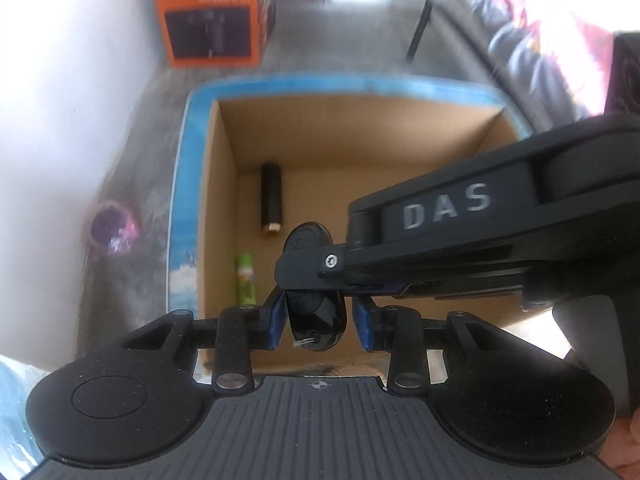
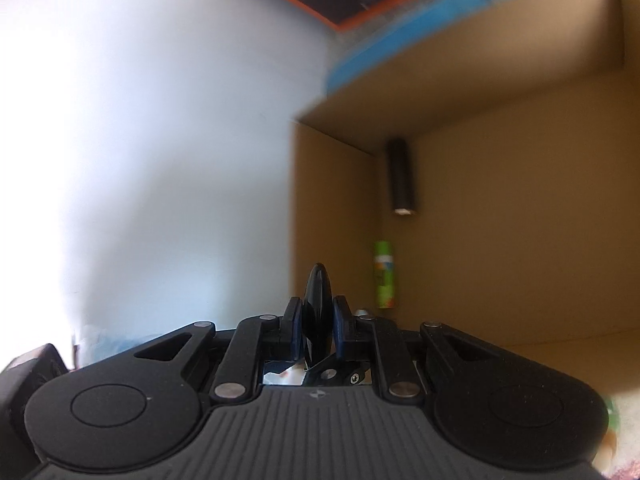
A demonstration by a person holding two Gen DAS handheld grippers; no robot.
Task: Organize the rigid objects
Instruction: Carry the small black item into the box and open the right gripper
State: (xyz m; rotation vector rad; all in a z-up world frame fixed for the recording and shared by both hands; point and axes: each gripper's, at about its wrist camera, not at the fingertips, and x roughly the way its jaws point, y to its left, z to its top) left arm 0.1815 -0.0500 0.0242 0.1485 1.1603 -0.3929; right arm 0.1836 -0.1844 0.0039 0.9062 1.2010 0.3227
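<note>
Hanging above an open cardboard box (image 1: 224, 200) with a blue rim, both grippers are meeting at one black oval remote (image 1: 316, 320). The right gripper (image 2: 317, 322) is clamping the remote edge-on, its jaws nearly closed on the thin sides. The left gripper (image 1: 320, 322) is standing partly open around the same remote, one blue pad (image 1: 277, 320) touching it and the other just apart. On the box floor, a black tube (image 1: 271, 196) and a green tube (image 1: 246, 278) are lying along the left wall, end to end but apart
</note>
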